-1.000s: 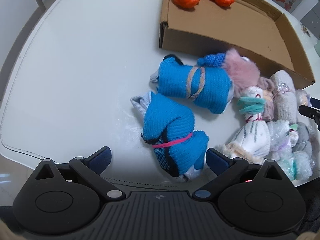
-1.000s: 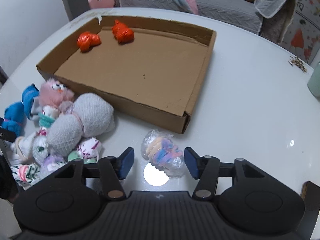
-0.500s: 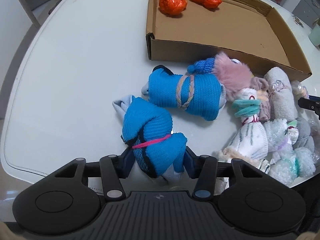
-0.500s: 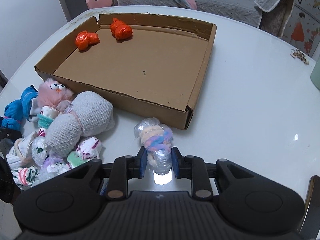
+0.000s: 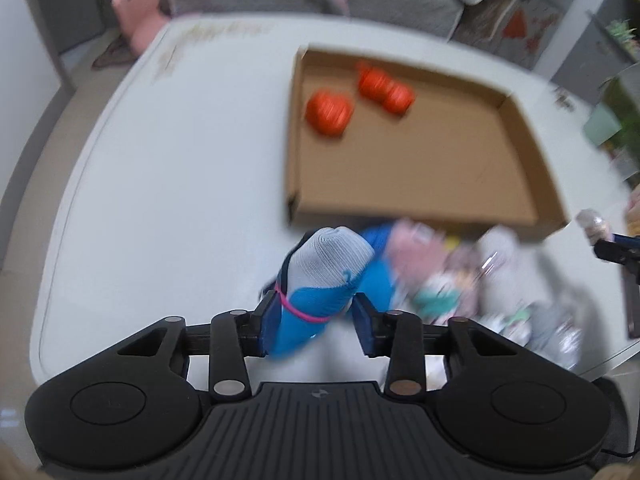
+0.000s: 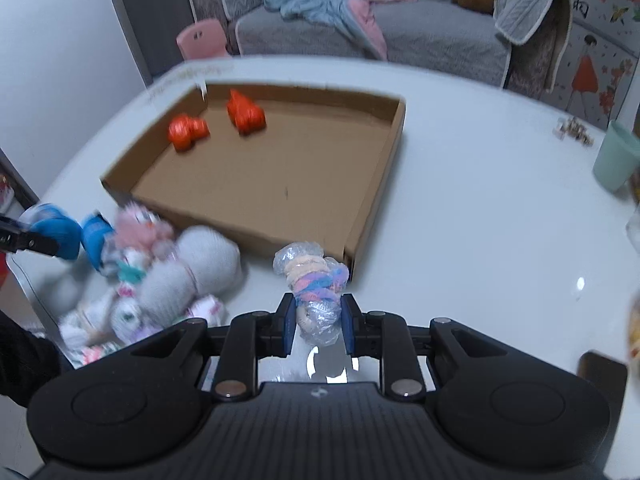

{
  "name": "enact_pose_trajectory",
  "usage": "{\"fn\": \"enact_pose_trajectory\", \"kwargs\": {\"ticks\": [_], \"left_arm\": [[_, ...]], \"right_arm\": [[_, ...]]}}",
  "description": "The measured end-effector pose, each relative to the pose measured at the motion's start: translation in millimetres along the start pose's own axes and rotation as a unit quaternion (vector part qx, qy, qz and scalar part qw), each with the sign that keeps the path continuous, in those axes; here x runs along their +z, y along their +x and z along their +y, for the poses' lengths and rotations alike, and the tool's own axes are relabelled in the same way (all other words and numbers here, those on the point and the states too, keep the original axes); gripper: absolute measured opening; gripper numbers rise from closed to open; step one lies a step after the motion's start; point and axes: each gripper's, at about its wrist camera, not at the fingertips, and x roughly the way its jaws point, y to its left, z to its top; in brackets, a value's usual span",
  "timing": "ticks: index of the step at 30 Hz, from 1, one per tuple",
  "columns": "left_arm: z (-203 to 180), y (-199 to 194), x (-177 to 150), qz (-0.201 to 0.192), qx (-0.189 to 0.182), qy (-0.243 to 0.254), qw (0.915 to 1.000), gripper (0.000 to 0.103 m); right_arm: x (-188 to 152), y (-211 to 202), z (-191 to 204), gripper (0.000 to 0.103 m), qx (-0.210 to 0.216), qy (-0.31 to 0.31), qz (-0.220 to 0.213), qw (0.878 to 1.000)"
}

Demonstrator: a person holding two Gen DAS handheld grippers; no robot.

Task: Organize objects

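Left tongs [image 5: 316, 318]: pinched on a blue sock bundle [image 5: 320, 280] bound with a pink band; jaws had just been closing on it. Bundle's grey toe end pointed up and away from the tongs, held clear above the white bench [image 5: 168, 184]. Left-wrist view blurred throughout.

Cardboard tray [image 5: 520, 152]: lay on the bench, far of the tongs and slightly right. Open-topped, low-walled. Contained two orange wrapped items [image 5: 330, 111], side by side in the far left corner. Rest of the tray floor bare.

Pile of rolled socks [image 6: 160, 272]: sat on the bench against the tray's near wall, toward its left end. Included a second blue bundle [image 6: 94, 234], a pink fluffy piece [image 6: 140, 226], a large grey roll [image 6: 192, 268] and several small white patterned rolls. Individual items too smeared to separate further.

Right tongs [image 6: 318, 322]: pressed together on a plastic-wrapped pastel bundle [image 6: 312, 280], pads against both of its sides. Bundle stood upright above the jaws, near the tray's near right corner, apart from the sock pile to its left.

Green cup [image 6: 616, 156]: stood at the far right of the bench, well apart from the tray.

Grey sofa [image 6: 420, 28] with strewn clothing noted beyond the bench.
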Motion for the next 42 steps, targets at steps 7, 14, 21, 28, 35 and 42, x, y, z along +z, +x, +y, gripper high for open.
{"fn": "enact_pose_trajectory", "kwargs": {"ticks": [7,14,21,28,35,42], "left_arm": [[-14.1,2.7,58.4,-0.04,-0.012,0.042,0.9983,0.046],[8.9,-1.3,30.7,-0.008,-0.001,0.046,0.9989,0.071],[20.7,11.2,-39.0,0.04,0.06,0.049,0.9962,0.086],[9.0,63.4,-85.1,0.063,0.081,0.032,0.9942,0.103],[6.4,65.8,-83.5,-0.002,0.086,-0.001,0.9963,0.099],[9.2,53.1,-65.5,-0.008,0.075,-0.021,0.9969,0.088]], "right_arm": [[54.5,-4.0,2.6,0.021,0.021,0.011,-0.039,0.999],[70.3,19.5,20.6,0.021,0.034,0.006,-0.044,0.998],[54.6,25.5,25.8,0.021,0.044,0.01,-0.034,0.998],[49.6,14.9,26.2,0.021,0.056,0.027,-0.048,0.997],[44.2,8.2,17.5,0.021,0.054,0.045,-0.055,0.996],[42.9,22.0,16.3,0.021,0.053,0.044,-0.042,0.997]]}}
